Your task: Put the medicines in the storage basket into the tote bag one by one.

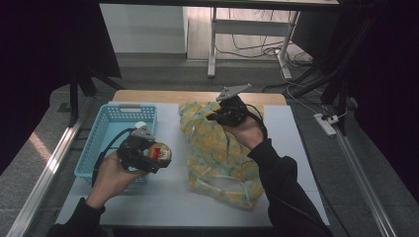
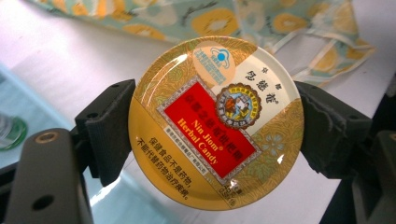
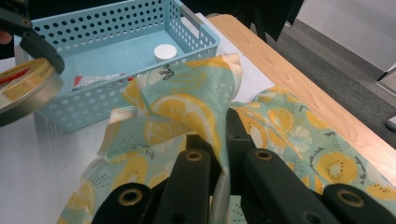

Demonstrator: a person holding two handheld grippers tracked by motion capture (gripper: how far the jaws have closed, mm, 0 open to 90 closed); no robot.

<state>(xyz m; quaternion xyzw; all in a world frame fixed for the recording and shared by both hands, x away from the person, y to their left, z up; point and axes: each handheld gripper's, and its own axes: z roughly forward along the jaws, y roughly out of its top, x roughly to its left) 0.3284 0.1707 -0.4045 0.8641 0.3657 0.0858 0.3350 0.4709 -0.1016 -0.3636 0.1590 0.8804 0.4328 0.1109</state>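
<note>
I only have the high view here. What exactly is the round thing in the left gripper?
Observer: A candy tin; the left gripper view reads "Nin Jiom Herbal Candy" on its red label, with the pads pressing its rim from both sides.
Operator: What is the right gripper doing to the bag?
Observer: The right gripper is shut on an edge of the lemon-print bag, holding that edge up.
Operator: Anything in the basket?
Observer: The right gripper view shows a white round cap and a flat packet on the floor of the blue basket.

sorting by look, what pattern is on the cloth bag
Light green with yellow lemon slices; cloth bag, clearest in the right gripper view.
</note>
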